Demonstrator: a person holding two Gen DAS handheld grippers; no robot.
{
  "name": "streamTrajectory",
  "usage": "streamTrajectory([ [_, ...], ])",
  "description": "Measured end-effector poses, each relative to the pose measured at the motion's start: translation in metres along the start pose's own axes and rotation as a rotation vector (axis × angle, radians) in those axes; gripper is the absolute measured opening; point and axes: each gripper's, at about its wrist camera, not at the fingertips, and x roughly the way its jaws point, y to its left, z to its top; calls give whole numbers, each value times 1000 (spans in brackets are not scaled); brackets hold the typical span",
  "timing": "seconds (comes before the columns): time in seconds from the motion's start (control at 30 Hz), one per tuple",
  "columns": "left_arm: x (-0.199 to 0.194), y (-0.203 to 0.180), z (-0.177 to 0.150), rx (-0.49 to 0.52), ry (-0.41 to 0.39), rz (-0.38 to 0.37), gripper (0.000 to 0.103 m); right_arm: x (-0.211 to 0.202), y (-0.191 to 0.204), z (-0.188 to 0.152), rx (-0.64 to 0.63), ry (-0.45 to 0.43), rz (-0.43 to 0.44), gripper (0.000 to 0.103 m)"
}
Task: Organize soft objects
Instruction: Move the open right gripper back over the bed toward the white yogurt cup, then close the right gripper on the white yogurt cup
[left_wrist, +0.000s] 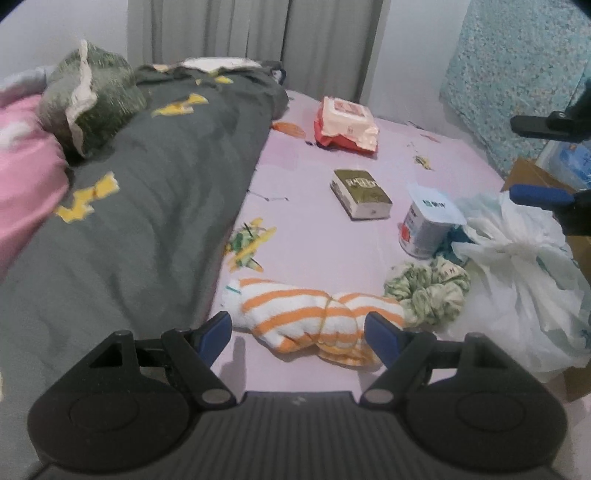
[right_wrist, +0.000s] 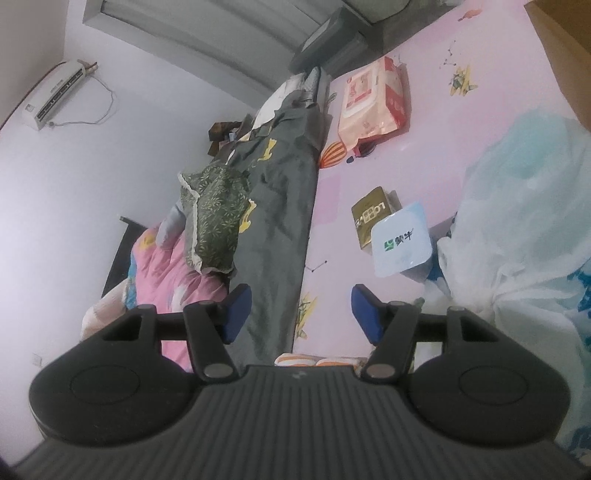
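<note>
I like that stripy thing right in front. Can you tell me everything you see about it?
The orange-and-white striped towel looks like soft terry cloth, rolled up and pinched in the middle so it bulges into two lumps. It lies across the pink bedsheet, its right end touching a green patterned scrunchie. The left gripper stands open around it, not pressing it.

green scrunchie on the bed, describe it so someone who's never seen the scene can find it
Start at the pink sheet, the bare part of the bed right of the grey duvet. Near its close edge lies an orange-striped rolled towel; the scrunchie touches its right end, below the yogurt cup and left of the white plastic bag. It is the only ruffled, pale green ring there.
</note>
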Motion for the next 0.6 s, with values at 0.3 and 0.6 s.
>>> streamTrajectory([
  [0.3,-22,-31,30,135,-127,-17,81,17,16,43,-135,60,-147,61],
  [0.6,37,-100,64,284,-94,-109,81,77,-9,95,-159,225,-324,58],
])
